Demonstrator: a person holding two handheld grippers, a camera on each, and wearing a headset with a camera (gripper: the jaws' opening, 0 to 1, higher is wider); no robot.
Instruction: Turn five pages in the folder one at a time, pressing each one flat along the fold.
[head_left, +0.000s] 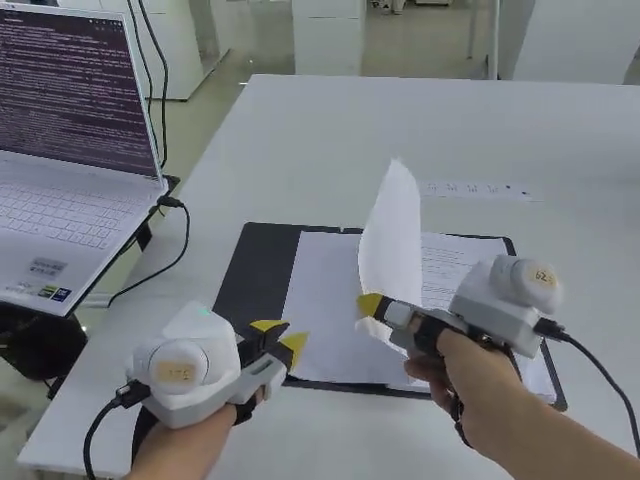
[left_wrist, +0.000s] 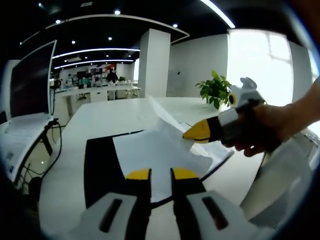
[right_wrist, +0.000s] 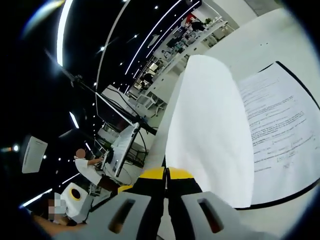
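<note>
I see the black folder (head_left: 255, 270) lying open on the desk (head_left: 400, 130), holding white printed sheets (head_left: 325, 300); the print is too small to read. The right tongs (head_left: 370, 304) pinch one page (head_left: 392, 235), raised upright. The left tongs (head_left: 282, 336) are slightly spread at the folder's near edge.

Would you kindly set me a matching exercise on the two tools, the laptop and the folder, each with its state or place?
1 right tool
2 left tool
3 laptop
4 folder

A black, lying open
B shut on the raised page
C jaws apart, holding nothing
D screen lit, far left

Pairs: 1-B, 2-C, 3-D, 4-A
</note>
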